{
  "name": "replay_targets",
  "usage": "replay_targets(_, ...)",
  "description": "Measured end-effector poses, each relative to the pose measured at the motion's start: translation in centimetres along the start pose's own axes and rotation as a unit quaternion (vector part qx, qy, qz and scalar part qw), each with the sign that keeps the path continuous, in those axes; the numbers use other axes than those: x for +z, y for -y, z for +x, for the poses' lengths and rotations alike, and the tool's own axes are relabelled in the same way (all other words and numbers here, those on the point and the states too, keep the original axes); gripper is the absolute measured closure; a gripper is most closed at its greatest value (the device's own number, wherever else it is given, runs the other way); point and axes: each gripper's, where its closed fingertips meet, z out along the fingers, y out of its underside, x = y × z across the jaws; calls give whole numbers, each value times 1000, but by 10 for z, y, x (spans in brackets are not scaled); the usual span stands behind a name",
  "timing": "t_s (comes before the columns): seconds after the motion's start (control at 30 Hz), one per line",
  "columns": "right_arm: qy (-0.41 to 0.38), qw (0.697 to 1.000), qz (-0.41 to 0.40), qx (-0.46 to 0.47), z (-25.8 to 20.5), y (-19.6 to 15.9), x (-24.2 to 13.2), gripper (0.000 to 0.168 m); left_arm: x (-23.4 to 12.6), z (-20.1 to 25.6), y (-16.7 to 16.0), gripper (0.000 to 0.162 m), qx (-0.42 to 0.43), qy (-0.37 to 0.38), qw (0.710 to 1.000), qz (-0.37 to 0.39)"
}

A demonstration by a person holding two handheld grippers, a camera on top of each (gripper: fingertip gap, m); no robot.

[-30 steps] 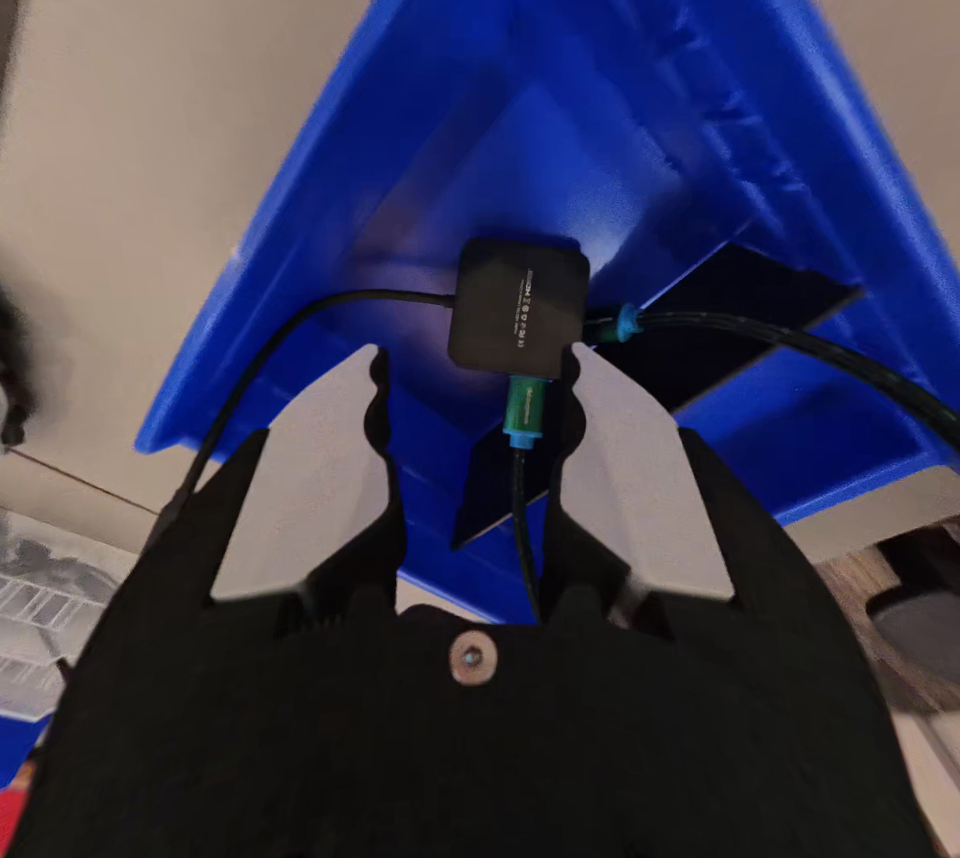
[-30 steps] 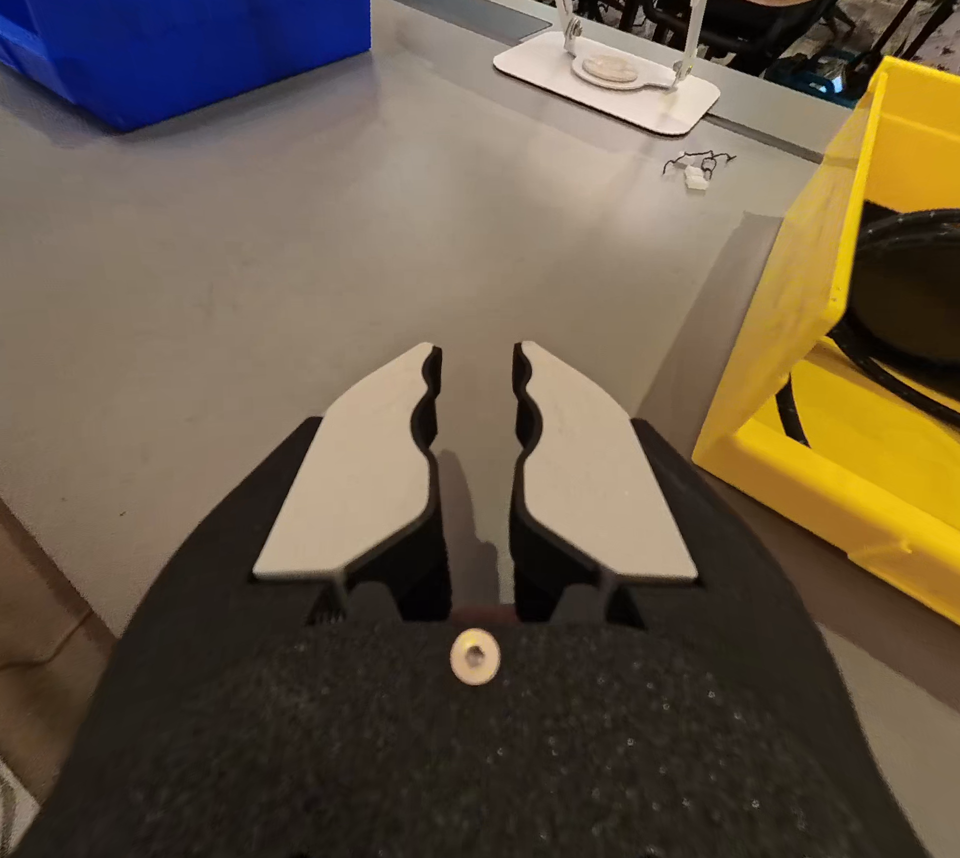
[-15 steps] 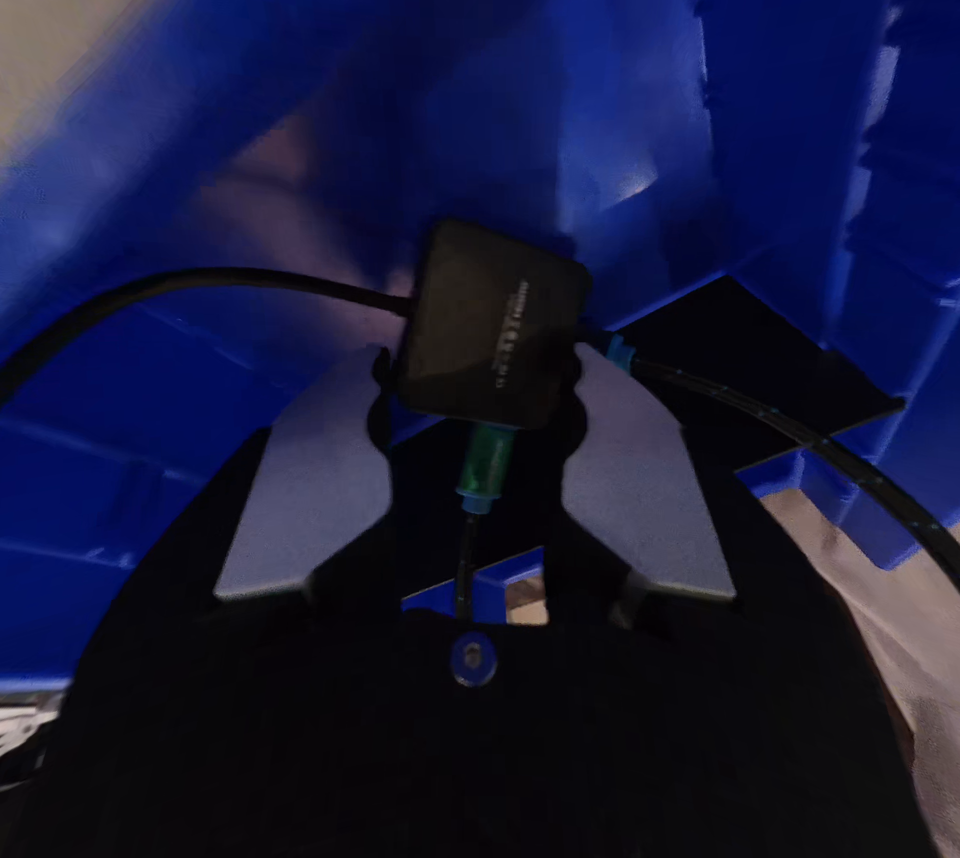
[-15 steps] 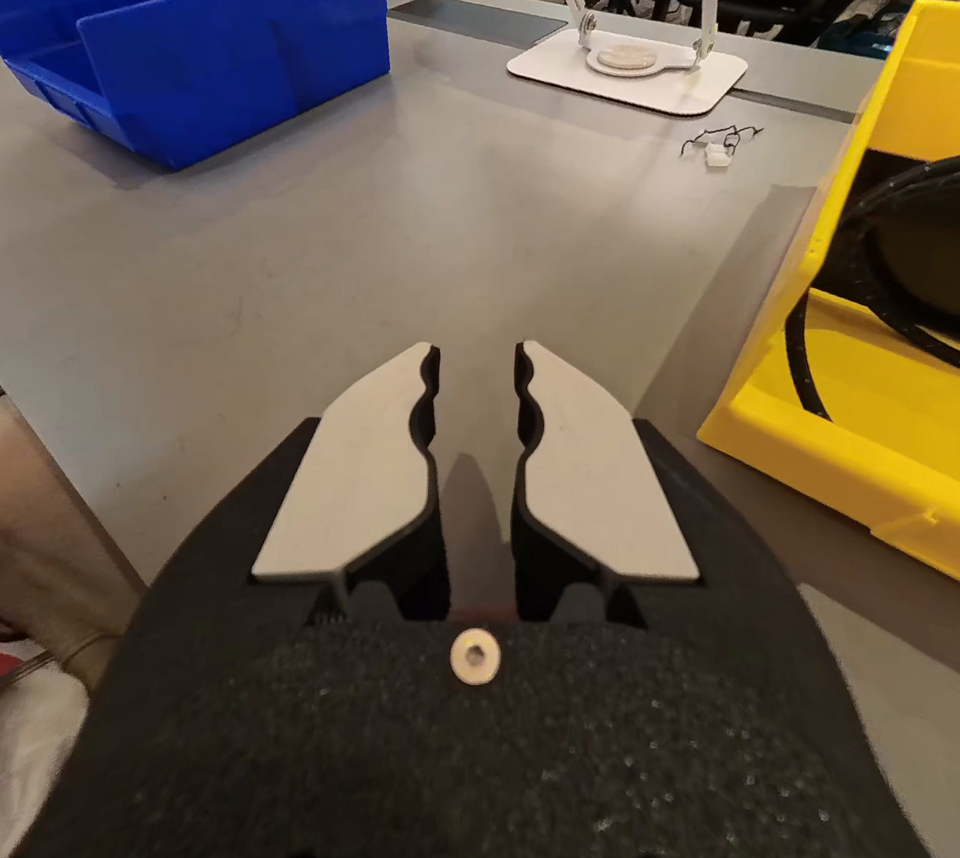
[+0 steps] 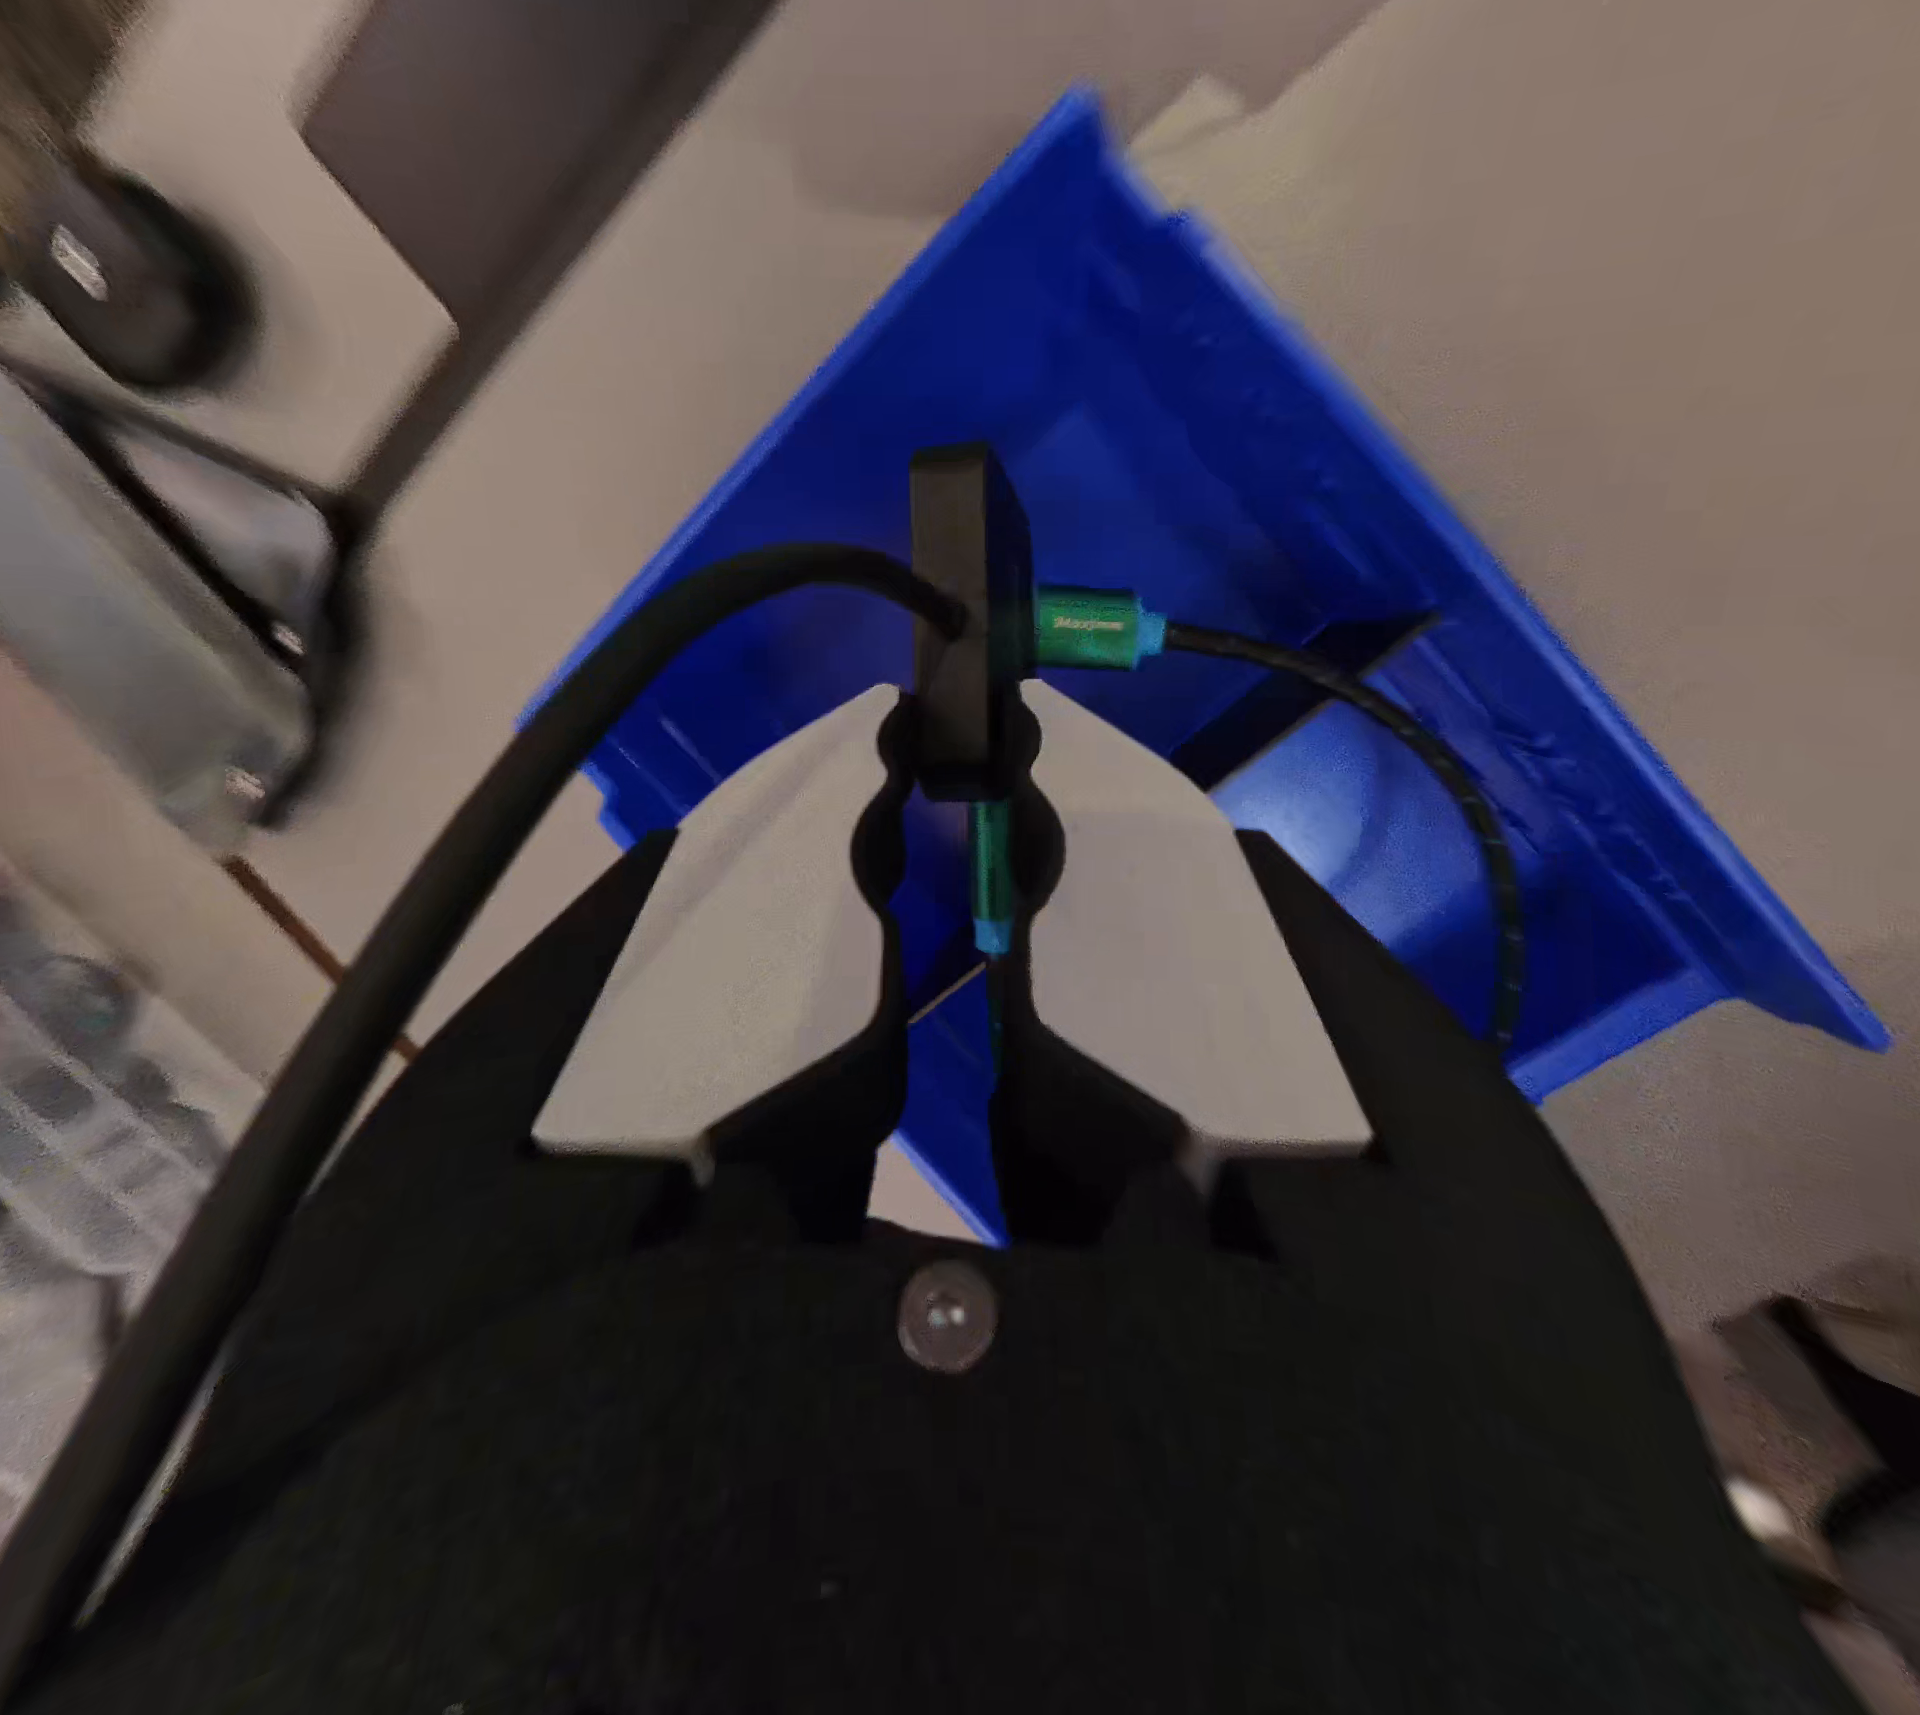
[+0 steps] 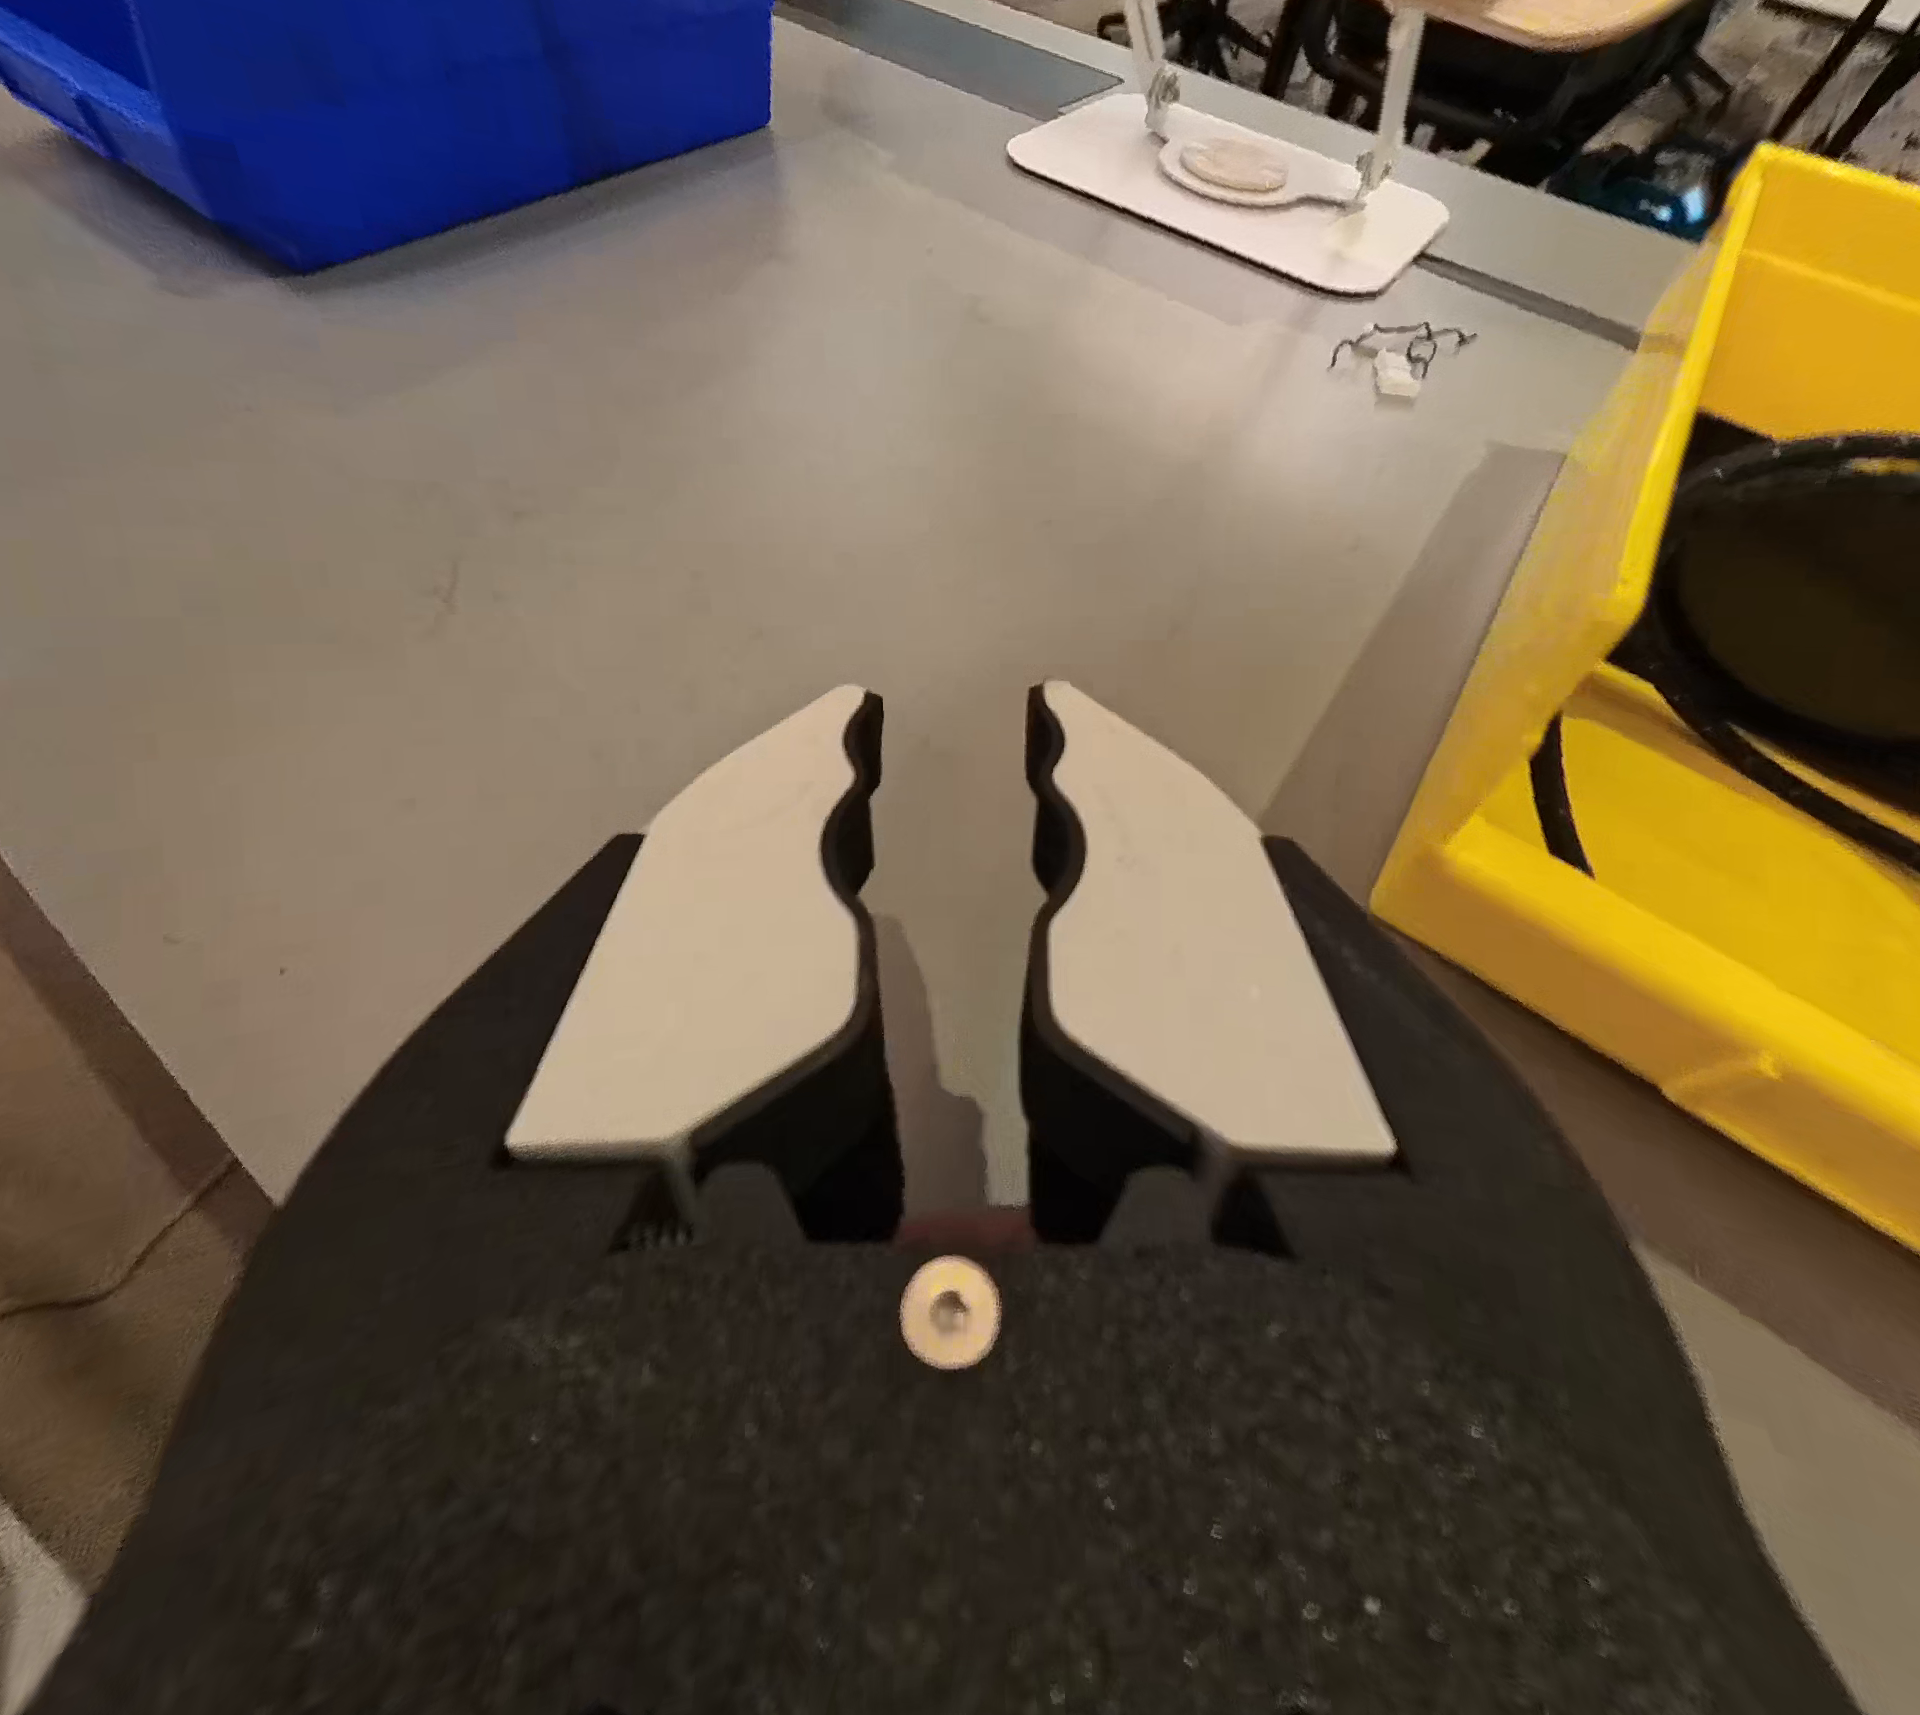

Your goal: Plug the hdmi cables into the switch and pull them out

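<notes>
A grey table (image 6: 520,522) carries a blue bin (image 5: 1299,439) at its far left and a yellow bin (image 6: 1662,834) on the right. Above the blue bin, the left gripper (image 5: 958,735) clamps the black switch (image 5: 951,616) edge-on. Two green-plugged HDMI cables (image 5: 1091,623) and a thick black cable (image 5: 582,730) are plugged in. The right gripper (image 6: 954,709) hovers over the table, jaws slightly parted and empty.

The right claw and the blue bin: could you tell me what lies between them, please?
Only bare grey table lies between the right claw and the blue bin, shown in the right wrist view.
</notes>
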Motion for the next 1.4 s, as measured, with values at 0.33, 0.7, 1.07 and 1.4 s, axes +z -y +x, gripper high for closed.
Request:
replay_targets(0.33,128,978,113,-121,-31,138,39,123,-129,140,86,147,296,240,902,203)
replay_targets(0.7,125,944,200,-229,-60,228,56,126,-153,294,98,148,495,294,783,233)
replay_targets(1.07,6,899,216,-380,-35,235,0,143,-166,333,109,148,573,321,730,188)
replay_targets(1.4,46,892,167,-418,-47,200,24,155,-128,347,106,146,498,277,775,271)
